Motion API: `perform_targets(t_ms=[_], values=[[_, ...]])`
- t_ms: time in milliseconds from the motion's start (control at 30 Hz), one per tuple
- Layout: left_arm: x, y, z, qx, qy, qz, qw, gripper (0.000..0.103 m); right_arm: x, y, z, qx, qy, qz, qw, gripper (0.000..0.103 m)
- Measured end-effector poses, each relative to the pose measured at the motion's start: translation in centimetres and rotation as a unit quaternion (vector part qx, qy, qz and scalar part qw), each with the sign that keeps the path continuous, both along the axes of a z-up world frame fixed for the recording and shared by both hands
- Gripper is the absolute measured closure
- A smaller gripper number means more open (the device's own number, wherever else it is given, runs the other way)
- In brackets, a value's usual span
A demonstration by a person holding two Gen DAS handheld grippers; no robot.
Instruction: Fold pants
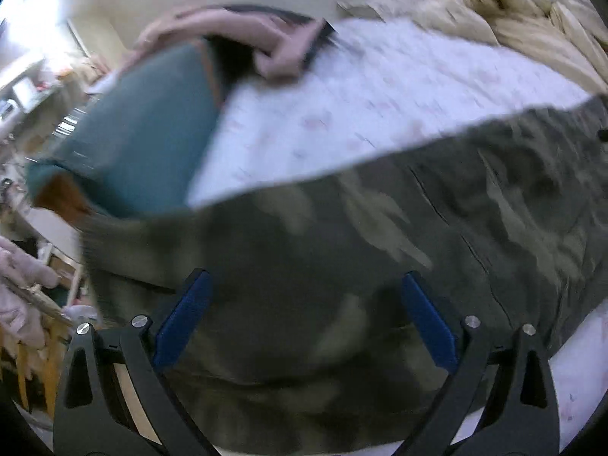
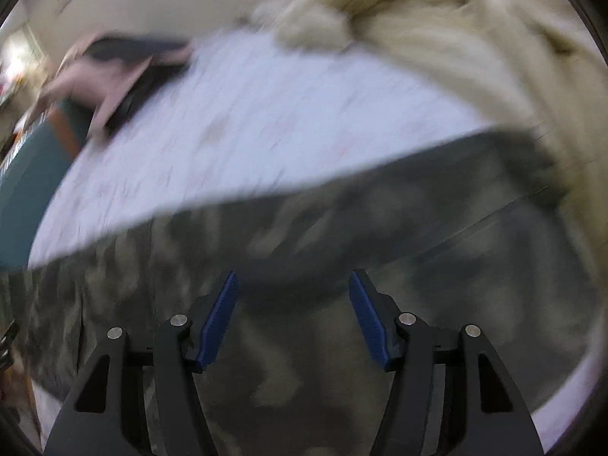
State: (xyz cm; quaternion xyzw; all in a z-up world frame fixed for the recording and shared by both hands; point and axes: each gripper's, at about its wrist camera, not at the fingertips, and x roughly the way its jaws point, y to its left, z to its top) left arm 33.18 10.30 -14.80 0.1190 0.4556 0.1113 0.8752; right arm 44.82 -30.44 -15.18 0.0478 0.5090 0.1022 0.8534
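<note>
Camouflage pants (image 1: 380,247) lie spread across the near part of a bed with a white, faintly patterned sheet (image 1: 380,87). They also fill the lower half of the right wrist view (image 2: 323,235). My left gripper (image 1: 306,281) is open and empty, its blue pads just above the fabric. My right gripper (image 2: 292,281) is open and empty, also just above the pants. Both views are motion-blurred.
A cream blanket (image 1: 524,19) is bunched at the bed's far right, also seen in the right wrist view (image 2: 475,38). A teal cushion (image 1: 144,129) and pink and dark clothes (image 1: 247,34) lie at the far left. Cluttered furniture (image 1: 34,304) stands beyond the bed's left edge.
</note>
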Motion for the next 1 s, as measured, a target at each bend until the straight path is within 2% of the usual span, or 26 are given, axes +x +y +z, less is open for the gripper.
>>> perform_targets(t_ms=[67, 100, 167, 200, 267, 333, 367, 400, 467, 500, 567, 600, 667, 700, 767, 800, 833, 933, 1000], values=[[1.5, 0.8, -2.3, -0.016, 0.033, 0.027, 0.999, 0.005, 0.1, 0.8, -2.1, -0.024, 0.023, 0.011, 0.999, 0.041], [2.3, 1.8, -3.5, -0.012, 0.054, 0.048, 0.9973, 0.005, 0.1, 0.5, -3.3, -0.043, 0.031, 0.011, 0.999, 0.041], [3.1, 3.4, -5.0, 0.04, 0.069, 0.069, 0.9945, 0.003, -0.1, -0.8, -3.7, -0.053, 0.012, 0.024, 0.998, 0.042], [3.3, 4.0, -5.2, 0.043, 0.067, 0.066, 0.9947, 0.003, -0.1, -2.1, -3.5, -0.093, 0.006, 0.009, 0.996, 0.042], [3.3, 4.8, -5.2, 0.052, 0.066, 0.056, 0.9949, 0.003, 0.2, -5.0, -3.4, -0.133, 0.006, -0.037, 0.99, 0.042], [2.7, 4.9, -4.7, 0.079, 0.057, 0.064, 0.9932, 0.003, 0.1, -10.3, -2.9, -0.133, 0.018, -0.097, 0.986, 0.042], [2.1, 5.1, -4.1, 0.073, 0.046, 0.072, 0.9937, 0.003, -0.3, -13.0, -2.4, -0.134, 0.023, -0.129, 0.982, 0.042], [1.4, 5.2, -3.4, 0.048, 0.036, 0.072, 0.9956, 0.004, -0.7, -14.4, -2.0, -0.135, 0.026, -0.149, 0.979, 0.041], [-1.3, 5.7, -1.4, -0.046, 0.01, 0.062, 0.997, 0.004, -2.8, -18.0, 0.3, -0.072, 0.002, -0.188, 0.98, 0.04], [-2.2, 6.0, -0.8, -0.072, 0.0, 0.066, 0.9952, 0.004, -4.2, -19.5, 1.4, -0.032, -0.014, -0.208, 0.978, 0.039], [-4.7, 7.5, 0.1, -0.123, -0.018, 0.099, 0.9873, 0.003, -7.4, -21.8, 2.6, 0.028, -0.026, -0.257, 0.966, 0.039], [-5.7, 8.4, 0.2, -0.144, -0.02, 0.124, 0.9816, 0.003, -9.0, -22.2, 2.3, 0.069, -0.021, -0.285, 0.956, 0.039], [-8.1, 10.7, -0.5, -0.196, -0.016, 0.192, 0.9614, 0.003, -11.0, -22.8, 1.0, 0.147, 0.005, -0.314, 0.938, 0.038], [-9.1, 11.4, -0.8, -0.209, -0.013, 0.219, 0.953, 0.003, -11.9, -22.8, -0.3, 0.183, 0.023, -0.325, 0.928, 0.038], [-11.9, 12.8, -1.7, -0.24, -0.018, 0.276, 0.9306, 0.003, -12.7, -21.8, -1.4, 0.199, 0.04, -0.333, 0.921, 0.038], [-13.0, 13.6, -2.1, -0.262, -0.027, 0.301, 0.9166, 0.003, -12.9, -21.7, -2.1, 0.211, 0.044, -0.334, 0.918, 0.038], [-13.9, 14.2, -2.3, -0.277, -0.036, 0.316, 0.9068, 0.003, -13.0, -21.4, -2.6, 0.221, 0.046, -0.334, 0.915, 0.038], [-14.7, 15.5, -3.4, -0.308, -0.062, 0.347, 0.8839, 0.003, -13.6, -21.2, -3.3, 0.241, 0.037, -0.329, 0.912, 0.034], [-14.8, 16.0, -4.0, -0.316, -0.078, 0.36, 0.8745, 0.003, -15.0, -22.0, -3.7, 0.264, 0.029, -0.328, 0.906, 0.03]])
